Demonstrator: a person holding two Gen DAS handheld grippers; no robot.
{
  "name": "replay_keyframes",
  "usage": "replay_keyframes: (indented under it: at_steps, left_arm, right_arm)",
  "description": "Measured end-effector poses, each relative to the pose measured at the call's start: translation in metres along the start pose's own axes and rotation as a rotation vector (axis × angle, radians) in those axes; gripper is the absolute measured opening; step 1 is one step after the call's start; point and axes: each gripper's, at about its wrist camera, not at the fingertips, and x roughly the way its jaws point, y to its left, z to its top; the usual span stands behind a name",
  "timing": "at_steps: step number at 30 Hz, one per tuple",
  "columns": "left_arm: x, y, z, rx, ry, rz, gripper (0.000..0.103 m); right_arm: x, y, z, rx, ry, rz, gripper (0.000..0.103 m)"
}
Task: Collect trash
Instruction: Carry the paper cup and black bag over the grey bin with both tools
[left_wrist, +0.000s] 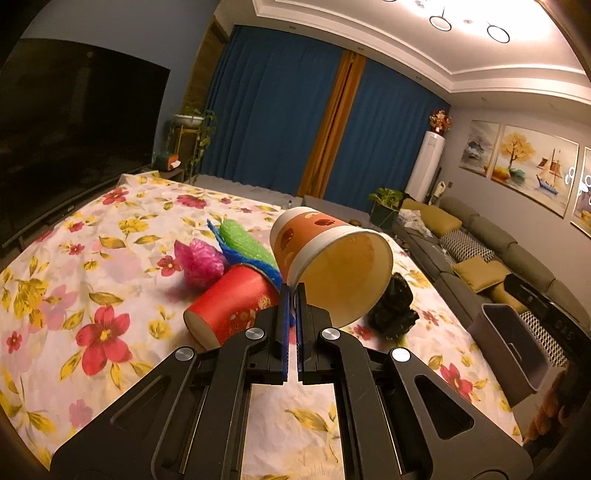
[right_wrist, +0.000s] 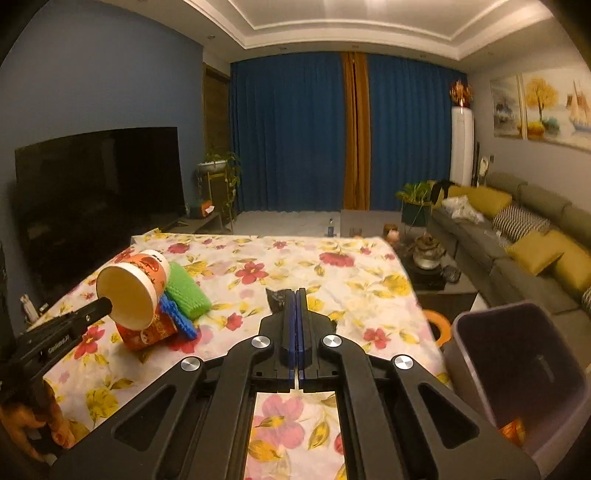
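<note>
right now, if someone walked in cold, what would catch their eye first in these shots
The orange-patterned paper cup stands out first: it hangs tilted above the flowered tablecloth, its rim pinched by the left tool. Under it sits a bright pile: a red cup on its side, a green sponge and a pink wad. At the table's right edge a grey bin waits, with the shut right tool over a black bag.

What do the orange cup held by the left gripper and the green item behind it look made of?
Orange cup: apparently paper, matte printed outside, plain pale lining, rolled rim. Green item: looks like foam mesh or a textured sponge, with a bumpy netted surface; which one is unclear.
</note>
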Motion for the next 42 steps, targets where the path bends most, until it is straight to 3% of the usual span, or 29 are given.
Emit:
replay_keyframes:
  at_steps: [2, 7, 10, 18, 24, 26, 42]
  left_arm:
    - [-0.001, 0.002, 0.000, -0.006, 0.002, 0.006, 0.002]
    - [0.002, 0.000, 0.008, -0.003, -0.010, 0.016, 0.002]
    - [0.010, -0.002, 0.015, 0.007, -0.020, 0.020, 0.002]
    - [0.024, 0.011, 0.012, -0.004, -0.005, 0.031, 0.002]
    - [0.024, 0.014, 0.009, -0.016, 0.005, 0.033, 0.002]
    - [0.023, 0.013, 0.008, -0.012, 0.005, 0.038, 0.002]
    - [0.017, 0.002, 0.005, 0.016, -0.004, 0.022, 0.002]
  right_arm:
    - [0.009, 0.001, -0.005, 0.003, -0.014, -0.022, 0.061]
    - [0.053, 0.010, -0.014, -0.037, 0.066, -0.066, 0.064]
    - [0.082, 0.008, -0.018, -0.023, 0.114, -0.090, 0.062]
    - [0.139, 0.011, -0.026, -0.012, 0.195, -0.102, 0.044]
    - [0.158, 0.010, -0.030, -0.005, 0.271, -0.086, 0.012]
    - [0.153, 0.011, -0.030, -0.013, 0.249, -0.085, 0.005]
    - [0.047, 0.019, -0.009, -0.024, 0.050, -0.016, 0.004]
